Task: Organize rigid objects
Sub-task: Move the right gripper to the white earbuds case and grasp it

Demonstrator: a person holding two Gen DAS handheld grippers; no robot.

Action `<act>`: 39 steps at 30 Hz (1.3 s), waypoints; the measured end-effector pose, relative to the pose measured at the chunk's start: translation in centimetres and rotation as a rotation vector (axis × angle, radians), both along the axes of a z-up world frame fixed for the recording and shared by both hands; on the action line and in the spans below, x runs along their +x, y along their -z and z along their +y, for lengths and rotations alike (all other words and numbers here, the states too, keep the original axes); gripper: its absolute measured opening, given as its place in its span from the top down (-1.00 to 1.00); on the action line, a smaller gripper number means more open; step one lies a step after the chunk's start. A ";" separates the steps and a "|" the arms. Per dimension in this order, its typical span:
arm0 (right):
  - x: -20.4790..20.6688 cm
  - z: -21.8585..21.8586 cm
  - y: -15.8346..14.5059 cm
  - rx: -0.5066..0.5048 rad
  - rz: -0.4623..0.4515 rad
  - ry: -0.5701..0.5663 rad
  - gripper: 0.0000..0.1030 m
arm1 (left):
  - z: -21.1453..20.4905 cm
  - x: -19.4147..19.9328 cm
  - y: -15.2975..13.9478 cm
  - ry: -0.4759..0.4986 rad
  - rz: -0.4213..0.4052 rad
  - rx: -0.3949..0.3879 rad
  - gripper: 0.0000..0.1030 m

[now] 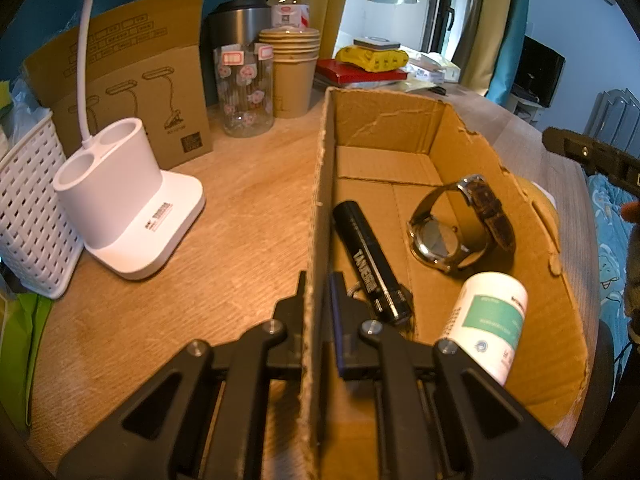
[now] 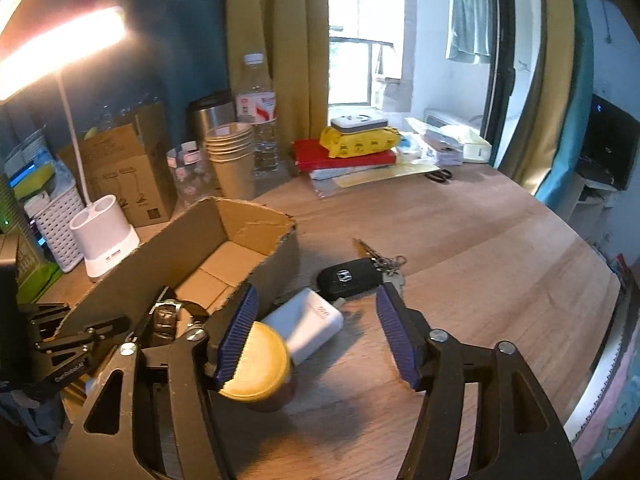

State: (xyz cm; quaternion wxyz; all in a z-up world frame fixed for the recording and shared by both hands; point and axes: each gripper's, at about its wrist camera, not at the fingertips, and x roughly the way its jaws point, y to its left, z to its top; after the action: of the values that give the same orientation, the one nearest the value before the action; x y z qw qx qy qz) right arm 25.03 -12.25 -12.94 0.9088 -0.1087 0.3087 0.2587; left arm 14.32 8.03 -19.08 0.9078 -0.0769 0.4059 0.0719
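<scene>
Three things are already being kept inside the torn cardboard box (image 1: 400, 148): a black flashlight (image 1: 370, 260), a wristwatch (image 1: 456, 228) lying on its side at about 1 o'clock from it, and a white pill bottle (image 1: 490, 324) with a green label, tipped over at the near end around 4 o'clock. The box's left wall is being pinched by the left gripper (image 1: 318, 292), one finger outside and one inside, jaws clamped tight on the cardboard.

Over on the wooden desk (image 2: 460, 248), the right gripper (image 2: 316, 340) is being held with its jaws spread wide and nothing pressed between the blue pads (image 2: 394, 340). A yellow-lidded jar (image 2: 260, 368) is sitting just under the left-hand pad; whether it's being touched can't be told. A white power bank (image 2: 308, 324) is lying at 12 o'clock from the jar, and a Honda car key (image 2: 350, 278) with a bunch of keys (image 2: 386, 262) is parked just past that, all outside the box. Paper cups (image 2: 232, 160) and a water bottle (image 2: 258, 120) are being left at the back.
</scene>
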 end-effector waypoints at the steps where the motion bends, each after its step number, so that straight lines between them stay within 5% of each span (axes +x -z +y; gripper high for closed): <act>1: 0.1 -0.2 0.1 -0.002 -0.004 0.011 -0.34 | 0.0 0.0 0.0 0.000 0.000 0.000 0.81; 24: 4.1 -6.4 2.7 0.011 0.041 0.217 -0.36 | -0.1 0.1 0.0 0.000 -0.003 0.003 0.81; 39: 5.4 -6.7 6.4 -0.032 0.109 0.207 -0.37 | -0.1 0.0 0.0 0.000 -0.004 0.003 0.81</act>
State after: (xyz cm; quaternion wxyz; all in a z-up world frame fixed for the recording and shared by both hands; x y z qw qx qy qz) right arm 30.43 -18.90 -19.36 0.9107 -0.0764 0.3713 0.1641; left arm 14.36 7.90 -19.06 0.9087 -0.0756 0.4042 0.0726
